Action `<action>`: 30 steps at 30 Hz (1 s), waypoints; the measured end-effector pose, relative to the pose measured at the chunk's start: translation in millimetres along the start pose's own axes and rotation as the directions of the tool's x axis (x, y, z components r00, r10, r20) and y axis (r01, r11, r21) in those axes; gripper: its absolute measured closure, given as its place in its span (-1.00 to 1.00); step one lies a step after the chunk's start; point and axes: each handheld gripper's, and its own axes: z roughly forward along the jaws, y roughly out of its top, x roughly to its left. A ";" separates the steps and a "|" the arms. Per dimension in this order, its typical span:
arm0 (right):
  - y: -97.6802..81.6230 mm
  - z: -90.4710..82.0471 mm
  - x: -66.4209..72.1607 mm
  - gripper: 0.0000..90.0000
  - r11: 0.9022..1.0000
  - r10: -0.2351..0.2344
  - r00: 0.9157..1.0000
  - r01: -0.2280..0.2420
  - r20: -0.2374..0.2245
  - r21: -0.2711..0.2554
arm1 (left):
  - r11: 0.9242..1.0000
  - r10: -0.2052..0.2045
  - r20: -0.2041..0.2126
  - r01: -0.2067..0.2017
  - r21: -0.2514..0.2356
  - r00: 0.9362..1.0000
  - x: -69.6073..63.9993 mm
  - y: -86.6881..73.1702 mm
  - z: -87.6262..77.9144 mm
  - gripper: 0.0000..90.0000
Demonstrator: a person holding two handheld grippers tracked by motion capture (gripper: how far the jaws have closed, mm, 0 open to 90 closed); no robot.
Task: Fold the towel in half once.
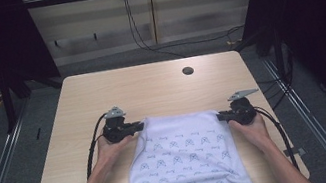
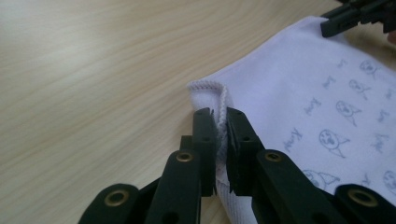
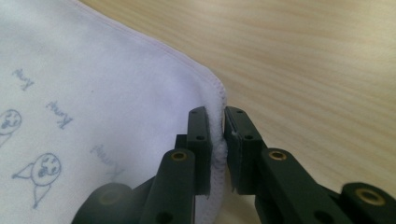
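Two-handed grip on a white printed cloth (image 1: pixel 186 161), spread flat on the bench (image 1: pixel 150 86) with its near end hanging over the bench's front edge. Left gripper (image 1: pixel 137 126) at the far left corner, right gripper (image 1: pixel 221 116) at the far right corner, both held low and level, pointing inward toward each other.

In the left gripper view, fingers (image 2: pixel 205 140) nearly closed, pinching the stitched hem of the cloth (image 2: pixel 289 98) just below the curled corner; the other gripper (image 2: pixel 348 18) visible at the far corner. In the right gripper view, fingers (image 3: pixel 198 144) likewise nearly closed, clamped on the rounded hem of the cloth (image 3: pixel 93 84), a narrow bead of fabric squeezed between them.

Likely step: lifting or drawing the far edge to fold or reposition the cloth. For a clean result: both grips kept firm and equal, since the hold is on the hem alone and thin fabric slips easily. Hands moved together, at the same height and pace, edge kept taut but not stretched. Corners raised just clear of the bench before any travel, to avoid dragging and wrinkling. Hanging end watched, as its weight may pull the cloth toward the front edge.
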 end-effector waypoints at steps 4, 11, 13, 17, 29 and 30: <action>4.8 -13.2 -10.7 0.88 0.998 0.037 0.999 -0.038 -0.019 -0.052 | 0.999 -0.019 -0.028 0.017 -0.052 0.999 7.9 0.7 -20.3 0.86; 16.8 -32.6 -18.8 0.92 0.987 0.061 0.996 -0.071 -0.069 -0.141 | 0.999 0.011 -0.034 -0.013 -0.051 0.999 9.2 4.9 -35.3 0.91; 30.0 -39.0 -17.6 0.93 0.977 0.060 0.993 -0.079 -0.101 -0.196 | 0.997 -0.006 -0.033 0.004 -0.071 0.999 10.9 9.6 -39.5 0.91; 51.8 -49.5 -17.5 0.93 0.962 0.049 0.991 -0.081 -0.127 -0.262 | 0.991 -0.018 -0.019 0.016 -0.133 1.000 17.2 24.0 -55.8 0.91; 121.1 -90.5 -18.5 0.94 0.925 0.007 0.995 -0.043 -0.097 -0.377 | 0.960 0.006 -0.053 -0.021 -0.278 0.999 18.5 91.2 -84.9 0.91; 129.6 -94.7 -22.9 0.94 0.919 0.018 0.994 -0.060 -0.111 -0.390 | 0.955 0.003 -0.058 -0.020 -0.297 0.998 17.9 105.2 -87.7 0.91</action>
